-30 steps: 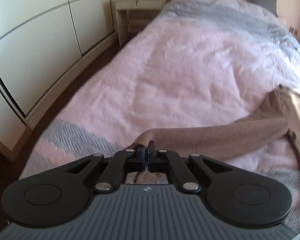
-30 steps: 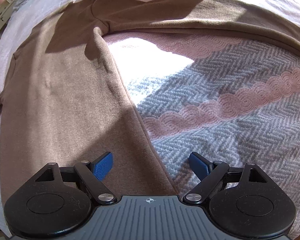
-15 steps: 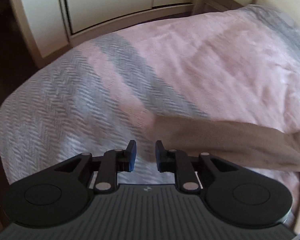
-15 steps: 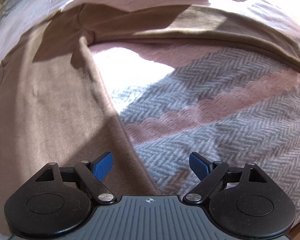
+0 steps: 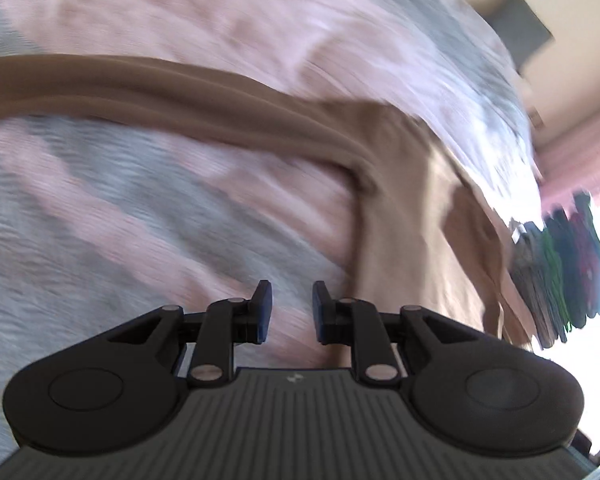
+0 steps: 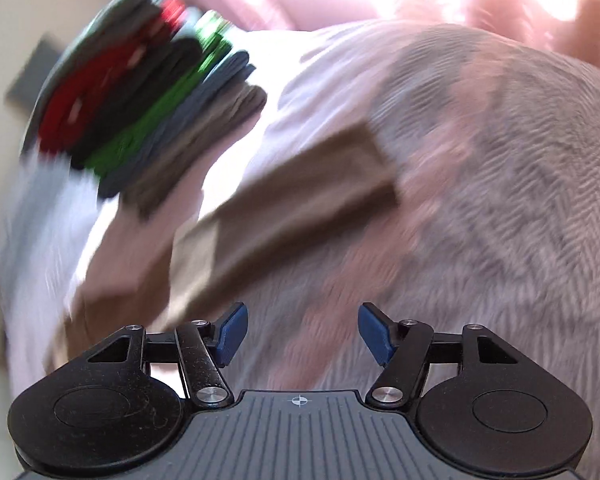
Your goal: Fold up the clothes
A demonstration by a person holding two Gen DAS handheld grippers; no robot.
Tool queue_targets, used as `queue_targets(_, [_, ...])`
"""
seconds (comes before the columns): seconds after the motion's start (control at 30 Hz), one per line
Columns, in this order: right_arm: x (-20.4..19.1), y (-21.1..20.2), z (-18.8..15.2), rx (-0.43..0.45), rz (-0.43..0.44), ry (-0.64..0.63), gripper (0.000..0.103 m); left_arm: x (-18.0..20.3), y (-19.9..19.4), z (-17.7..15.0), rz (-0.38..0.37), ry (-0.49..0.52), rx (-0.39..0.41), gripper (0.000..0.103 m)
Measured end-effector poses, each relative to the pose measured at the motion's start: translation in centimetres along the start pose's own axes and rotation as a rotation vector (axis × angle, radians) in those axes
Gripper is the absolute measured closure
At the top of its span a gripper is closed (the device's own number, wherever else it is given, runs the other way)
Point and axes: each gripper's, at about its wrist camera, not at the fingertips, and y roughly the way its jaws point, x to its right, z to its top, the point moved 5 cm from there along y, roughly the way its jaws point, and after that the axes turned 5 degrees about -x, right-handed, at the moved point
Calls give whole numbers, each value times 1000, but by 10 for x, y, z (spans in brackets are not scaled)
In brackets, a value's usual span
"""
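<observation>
A brown long-sleeved garment (image 5: 412, 208) lies spread on the pink and grey bedspread (image 5: 148, 200). In the left wrist view one sleeve (image 5: 140, 84) runs off to the left from its body at the right. My left gripper (image 5: 292, 312) hovers open over the bedspread, just left of the garment's edge, with nothing between its fingers. In the right wrist view the other sleeve (image 6: 300, 196) stretches up to the right and ends in a cuff. My right gripper (image 6: 302, 332) is wide open above the bedspread, just right of the brown cloth. Both views are blurred by motion.
A stack of folded clothes (image 6: 148, 104) in red, black, green, blue and grey sits on the bed beyond the sleeve, also seen at the right edge as the stack (image 5: 556, 272). A cream wall (image 5: 580, 40) and a dark cushion (image 5: 520, 20) lie beyond the bed.
My left gripper let go of the sleeve end and opened, then swung right toward the garment's body. My right gripper stayed open and swung along the other sleeve toward the folded stack.
</observation>
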Motion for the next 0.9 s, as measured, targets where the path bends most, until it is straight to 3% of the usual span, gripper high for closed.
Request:
queue_targets(0.1, [34,9,35,51,71,152,37,22,7,-20,-21,-7,-3,84])
queue_targets(0.13, [42,14,43,53,94,187,49,27,8,-27,-27,-13,-2,84])
queue_targets(0.17, [48,20,49,47,107,209,67,32,8,-34,-31,-15,-3,83])
queue_targets(0.2, [54,25,55,43,112,219,99,35,8,-40,-30,-16,-4,83])
queue_targets(0.27, [54,25,66,54,67,141,101,38,5,-53,-14,-15,-6,83])
queue_targets(0.33, [42,23,69,64,-32,-28,100,36,-6,-66,28,-21,4,83])
queue_targets(0.37, [37,20,71,65,-74,-100,99,33,-13,-72,54,-26,11,83])
queue_targets(0.4, [32,16,69,51,-90,-131,76,31,-19,-78,79,-31,18,81])
queue_targets(0.43, [27,12,67,37,-106,-161,35,27,-26,-84,96,-40,23,79])
queue_targets(0.47, [22,6,64,31,-111,-190,22,22,-32,-89,102,-51,25,76])
queue_targets(0.5, [16,-4,54,35,-70,-214,21,17,-38,-94,108,-63,26,74])
queue_targets(0.6, [-8,-17,4,-150,136,-292,21,3,-50,-107,107,-108,29,72])
queue_targets(0.67, [-21,-15,-44,-325,273,-313,21,-6,-53,-113,88,-136,28,69])
queue_targets(0.77, [-30,-3,-116,-510,321,-351,22,-13,-53,-115,35,-141,18,68])
queue_targets(0.8, [-31,1,-137,-551,314,-364,26,-16,-54,-115,18,-143,15,71])
queue_targets(0.83, [-31,5,-156,-588,306,-364,45,-18,-54,-116,0,-145,11,72])
queue_targets(0.87, [-28,9,-167,-612,299,-320,60,-21,-54,-117,-17,-147,8,84])
queue_targets(0.9, [-25,12,-177,-635,291,-275,97,-24,-55,-117,-35,-148,5,101])
